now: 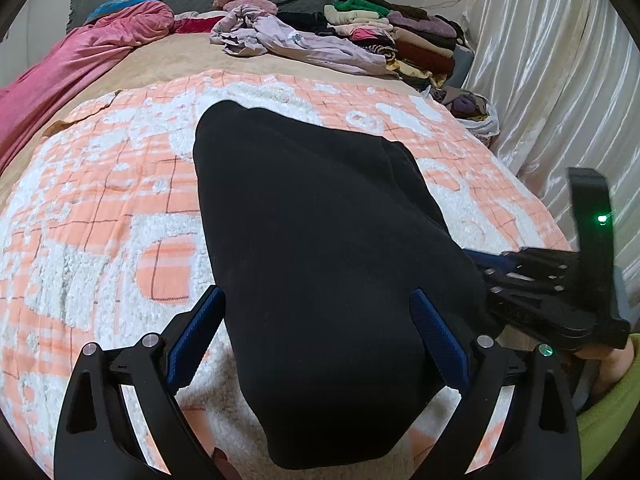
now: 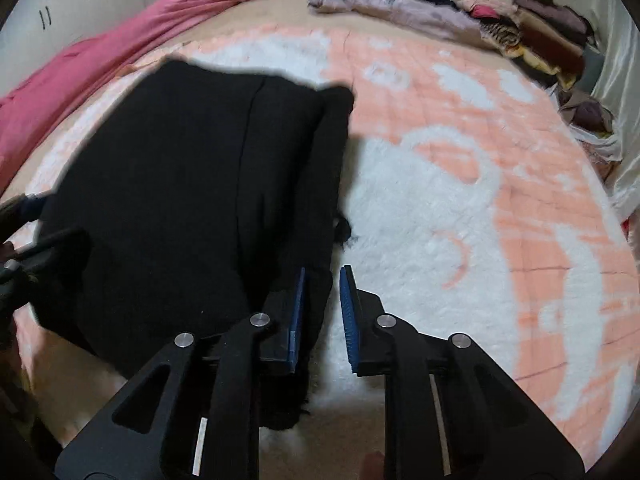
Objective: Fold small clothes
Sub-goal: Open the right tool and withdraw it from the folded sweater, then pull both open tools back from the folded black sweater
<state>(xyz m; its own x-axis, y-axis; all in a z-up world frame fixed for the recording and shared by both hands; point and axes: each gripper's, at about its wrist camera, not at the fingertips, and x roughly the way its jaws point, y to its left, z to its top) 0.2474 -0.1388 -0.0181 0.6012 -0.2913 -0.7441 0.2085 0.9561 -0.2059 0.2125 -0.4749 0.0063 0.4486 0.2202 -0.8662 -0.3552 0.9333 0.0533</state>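
Left wrist: claw (image 1: 316, 293) wide astride garment (image 1: 312, 208)

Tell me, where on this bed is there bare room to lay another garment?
Free: the blanket right of the black garment, and the strip left of it toward the pink duvet. Crowded: the far right corner, with the lilac heap and folded stack.

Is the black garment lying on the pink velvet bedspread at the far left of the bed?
No, the black garment lies on the orange-and-white patterned blanket, while the pink velvet bedspread is bunched apart at the bed's left edge.
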